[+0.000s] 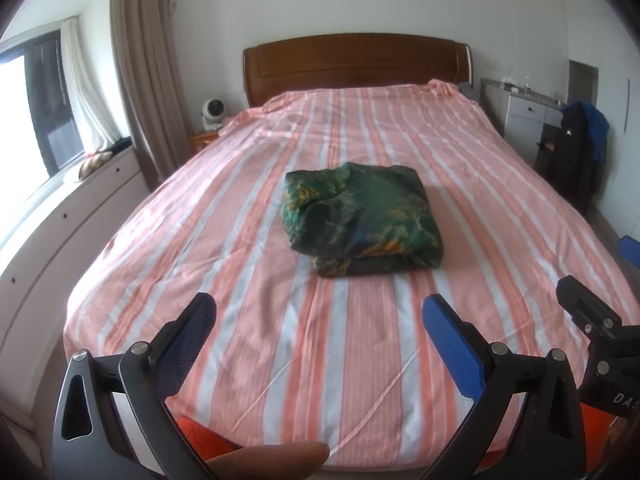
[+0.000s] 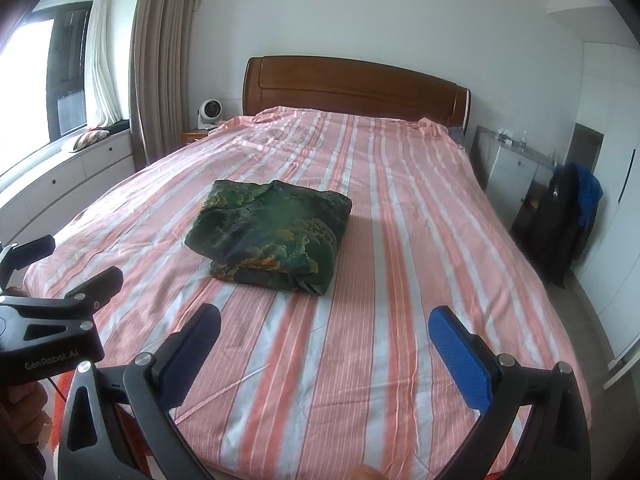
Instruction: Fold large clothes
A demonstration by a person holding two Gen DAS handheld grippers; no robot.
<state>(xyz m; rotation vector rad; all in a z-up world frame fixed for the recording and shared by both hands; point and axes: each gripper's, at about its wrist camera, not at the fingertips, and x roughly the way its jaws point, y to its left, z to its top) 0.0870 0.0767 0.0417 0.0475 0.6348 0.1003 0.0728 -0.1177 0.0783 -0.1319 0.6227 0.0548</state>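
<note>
A dark green patterned garment [image 1: 360, 222] lies folded into a thick square bundle in the middle of the bed [image 1: 200, 248], on the pink and white striped sheet. It also shows in the right wrist view [image 2: 272, 236]. My left gripper [image 1: 318, 312] is open and empty, held above the foot of the bed, well short of the bundle. My right gripper [image 2: 325, 322] is open and empty too, beside the left one. The right gripper's body shows at the right edge of the left view [image 1: 600, 332]; the left gripper's body shows at the left edge of the right view [image 2: 60, 312].
A wooden headboard [image 1: 356, 64] stands at the far end. A small white fan [image 1: 212, 114] sits on a bedside stand at the left. White drawers [image 1: 60, 220] run under the window. A desk and a chair with dark clothes [image 1: 576, 148] stand at the right.
</note>
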